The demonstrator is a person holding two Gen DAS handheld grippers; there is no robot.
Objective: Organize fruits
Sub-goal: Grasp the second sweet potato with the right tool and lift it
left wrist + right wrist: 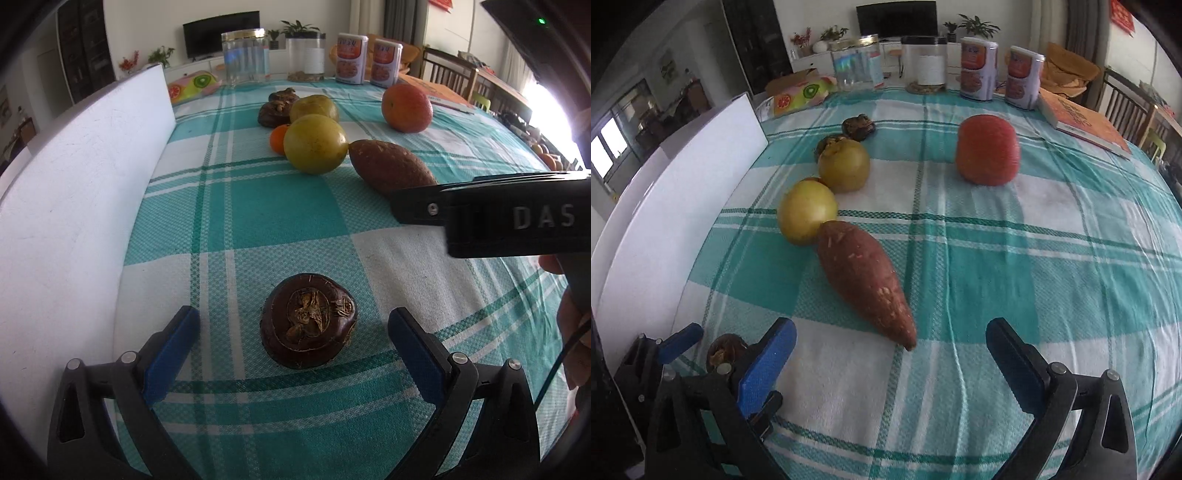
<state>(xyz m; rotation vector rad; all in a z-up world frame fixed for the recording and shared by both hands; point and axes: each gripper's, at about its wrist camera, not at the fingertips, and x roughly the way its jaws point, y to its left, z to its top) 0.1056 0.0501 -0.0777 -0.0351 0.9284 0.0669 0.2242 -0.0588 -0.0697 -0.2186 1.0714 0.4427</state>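
The left gripper (293, 343) stands with its jaws wide, and a dark brown water chestnut (308, 321) sits on the checked tablecloth (258, 218) between the blue pads (173, 354), touching neither. Ahead of those jaws lie two yellow-green apples (317, 144), a small orange (279, 139) tucked behind the nearer one, and two more dark chestnuts (275, 110). The right gripper (890, 350) is also spread wide and holds nothing; the sweet potato (864, 280) points its tip into the gap, nearer the left pad. Far ahead to the right stands a large orange (988, 149).
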